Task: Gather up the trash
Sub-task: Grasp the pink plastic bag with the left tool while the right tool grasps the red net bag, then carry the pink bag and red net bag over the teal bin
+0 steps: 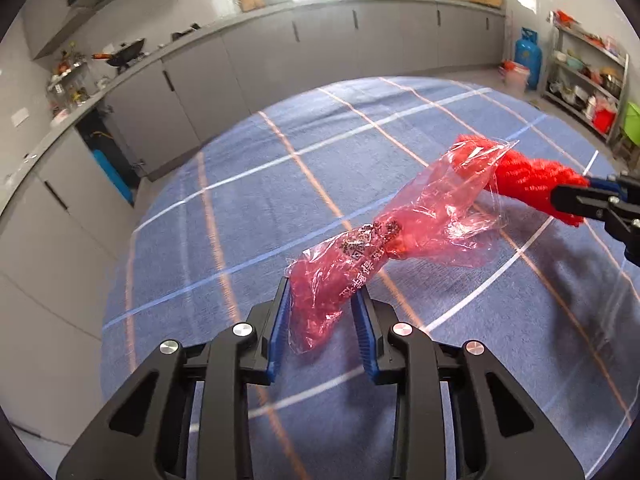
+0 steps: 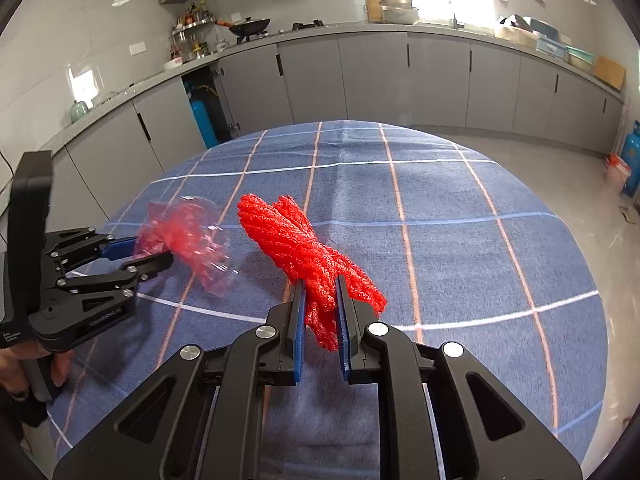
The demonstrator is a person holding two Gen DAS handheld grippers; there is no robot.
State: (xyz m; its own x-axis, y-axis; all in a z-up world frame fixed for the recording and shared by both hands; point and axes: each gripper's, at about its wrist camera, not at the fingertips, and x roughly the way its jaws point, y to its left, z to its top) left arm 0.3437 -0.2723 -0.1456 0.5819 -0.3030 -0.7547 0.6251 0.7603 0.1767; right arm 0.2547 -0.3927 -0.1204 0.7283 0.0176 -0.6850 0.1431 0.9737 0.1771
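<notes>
Gripping from both sides, the blue-padded fingers (image 1: 280, 320) of the left gripper (image 1: 322, 292) are clenched on the crumpled end of a clear red plastic bag (image 1: 400, 220), which stretches away above the worktop (image 1: 280, 184). The bag's far, open end drapes over the tip of a bundle of red foam netting (image 2: 308, 248). The right gripper (image 2: 322, 296) is clenched on the near end of that netting, its pads (image 2: 300, 320) pressing the strands, the rest of the bundle angling away over the worktop. A blue cloth with white and orange grid lines covers the worktop. Behind it run grey kitchen cabinets (image 2: 400, 76) and a blue gas cylinder (image 1: 527, 58).
</notes>
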